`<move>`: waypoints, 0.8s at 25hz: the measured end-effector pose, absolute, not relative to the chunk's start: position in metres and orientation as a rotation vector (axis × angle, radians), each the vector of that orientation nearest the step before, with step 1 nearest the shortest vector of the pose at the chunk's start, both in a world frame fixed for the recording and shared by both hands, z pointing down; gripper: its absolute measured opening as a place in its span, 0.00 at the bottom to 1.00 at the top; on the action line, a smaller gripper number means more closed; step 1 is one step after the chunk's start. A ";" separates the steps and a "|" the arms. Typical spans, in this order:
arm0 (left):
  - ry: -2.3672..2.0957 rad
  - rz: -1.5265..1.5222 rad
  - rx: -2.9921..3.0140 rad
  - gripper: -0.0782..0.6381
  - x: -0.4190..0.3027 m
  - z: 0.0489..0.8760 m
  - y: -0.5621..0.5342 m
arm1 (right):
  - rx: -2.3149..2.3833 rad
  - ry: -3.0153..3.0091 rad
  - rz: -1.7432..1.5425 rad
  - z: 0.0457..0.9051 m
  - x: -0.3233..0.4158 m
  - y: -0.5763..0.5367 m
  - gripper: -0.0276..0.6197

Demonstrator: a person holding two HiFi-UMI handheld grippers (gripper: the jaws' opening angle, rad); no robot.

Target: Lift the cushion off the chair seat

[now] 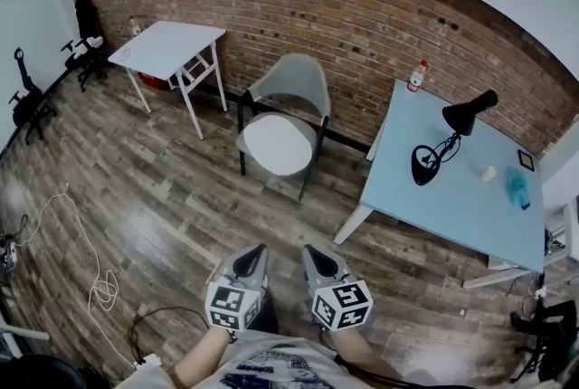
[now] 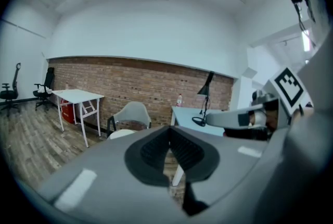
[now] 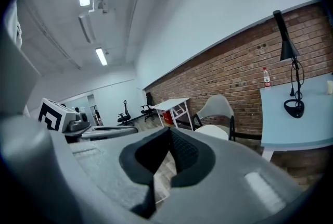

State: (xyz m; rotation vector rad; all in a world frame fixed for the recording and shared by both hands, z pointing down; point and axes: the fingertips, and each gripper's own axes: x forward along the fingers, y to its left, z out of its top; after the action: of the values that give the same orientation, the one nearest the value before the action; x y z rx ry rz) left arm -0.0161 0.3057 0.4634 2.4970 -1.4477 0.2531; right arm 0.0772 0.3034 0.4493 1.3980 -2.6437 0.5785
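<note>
A round white cushion (image 1: 279,143) lies on the seat of a grey shell chair (image 1: 294,84) that stands against the brick wall. Both grippers are held close to the person, well short of the chair across the wood floor. My left gripper (image 1: 257,251) is shut with nothing between its jaws. Beside it, my right gripper (image 1: 312,252) is shut and empty too. The left gripper view has the chair (image 2: 133,112) and cushion (image 2: 120,134) far ahead beyond the left gripper (image 2: 169,131). In the right gripper view they show again, chair (image 3: 218,107) and cushion (image 3: 213,131), past the right gripper (image 3: 169,132).
A light blue table (image 1: 457,188) with a black desk lamp (image 1: 448,140) and a bottle (image 1: 416,75) stands right of the chair. A white table (image 1: 167,48) stands to its left. Cables (image 1: 90,279) lie on the floor at left. Office chairs (image 1: 86,39) sit far left.
</note>
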 end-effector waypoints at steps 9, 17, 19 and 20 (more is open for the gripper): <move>-1.392 0.276 2.483 0.10 -0.076 0.474 0.161 | 1.417 -2.595 0.635 0.456 0.020 0.158 0.04; -1.408 0.278 2.488 0.10 -0.142 0.469 0.061 | 1.484 -2.576 0.632 0.447 -0.025 0.058 0.04; -1.408 0.271 2.485 0.10 -0.151 0.467 0.045 | 1.495 -2.568 0.624 0.444 -0.030 0.045 0.04; -1.406 0.264 2.485 0.10 -0.153 0.466 0.040 | 1.499 -2.563 0.621 0.444 -0.030 0.039 0.04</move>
State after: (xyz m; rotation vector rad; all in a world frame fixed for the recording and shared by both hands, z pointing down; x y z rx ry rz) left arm -0.1526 0.0396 0.4656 2.4847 -1.4060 0.2638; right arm -0.0304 0.0388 0.4438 1.4991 -2.5629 0.6212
